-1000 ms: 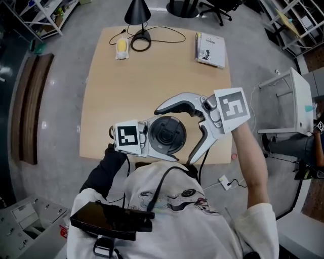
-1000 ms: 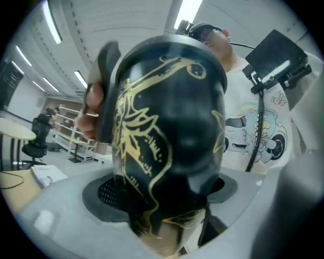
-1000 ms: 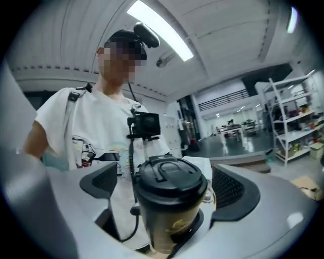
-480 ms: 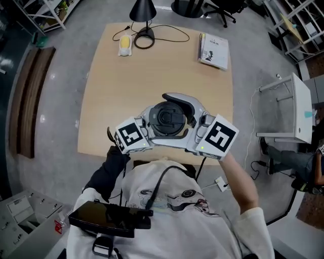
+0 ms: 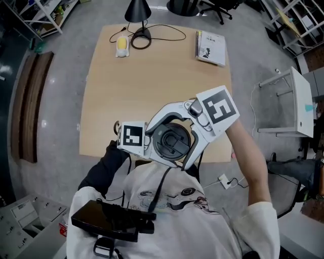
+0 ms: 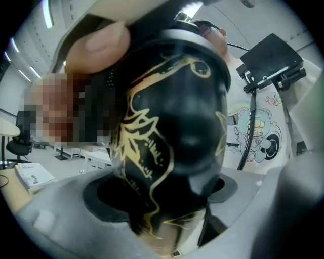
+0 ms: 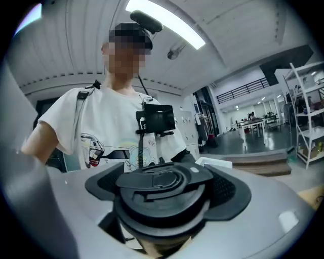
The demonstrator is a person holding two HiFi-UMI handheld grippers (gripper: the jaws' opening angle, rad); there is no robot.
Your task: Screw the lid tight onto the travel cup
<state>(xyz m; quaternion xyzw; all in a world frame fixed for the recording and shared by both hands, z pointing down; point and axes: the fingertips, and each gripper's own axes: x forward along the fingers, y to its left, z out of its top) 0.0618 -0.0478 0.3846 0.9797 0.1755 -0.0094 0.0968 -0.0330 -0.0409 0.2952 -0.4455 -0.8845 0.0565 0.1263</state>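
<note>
Travel cup, black with a gold line drawing, is held just in front of the person's chest by the near edge of the table. Its body is clamped between the jaws of the left gripper. From above I can hardly see that body: the lid sits over the cup's mouth and covers it, so nothing inside shows. How far down the thread the lid has gone I cannot tell. The right gripper has just been closing its jaws with the lid between them, and its pads press the lid's rim on both sides. In the left gripper view the cup's foot is cut off at the bottom edge. At the table's far side are a lamp and a book.
</note>
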